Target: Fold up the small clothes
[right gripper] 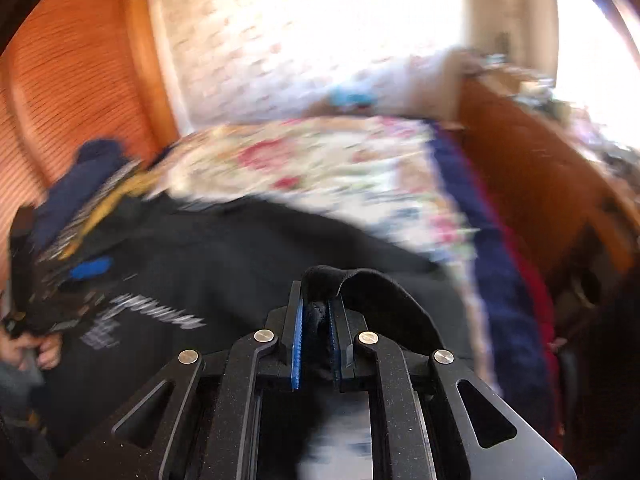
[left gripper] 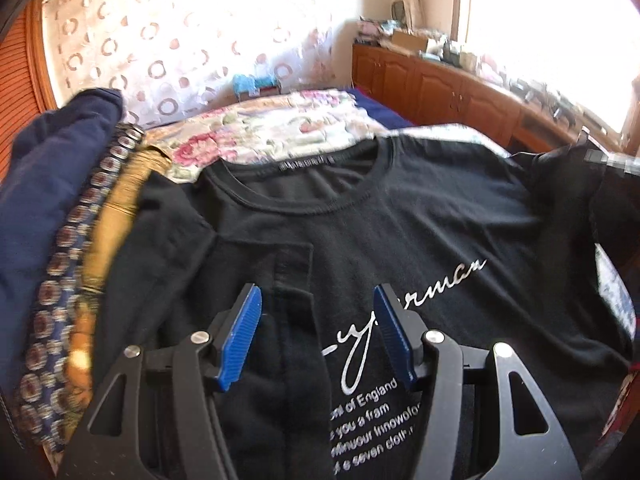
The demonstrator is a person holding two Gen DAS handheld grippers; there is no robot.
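Observation:
A black T-shirt (left gripper: 400, 232) with white script print lies front up on the bed, its left sleeve side folded in over the body. My left gripper (left gripper: 318, 300) is open just above the folded edge, holding nothing. My right gripper (right gripper: 316, 312) is shut on a fold of the black T-shirt (right gripper: 372, 292), which loops over its fingertips; this view is blurred by motion. The left gripper also shows in the right wrist view (right gripper: 90, 268) as a blue pad at the far left.
A stack of folded clothes (left gripper: 60, 216), navy, patterned and gold, sits left of the shirt. The flowered bedspread (left gripper: 280, 128) stretches behind. A wooden cabinet (left gripper: 440, 80) runs along the right, a wooden panel (right gripper: 72, 92) on the left.

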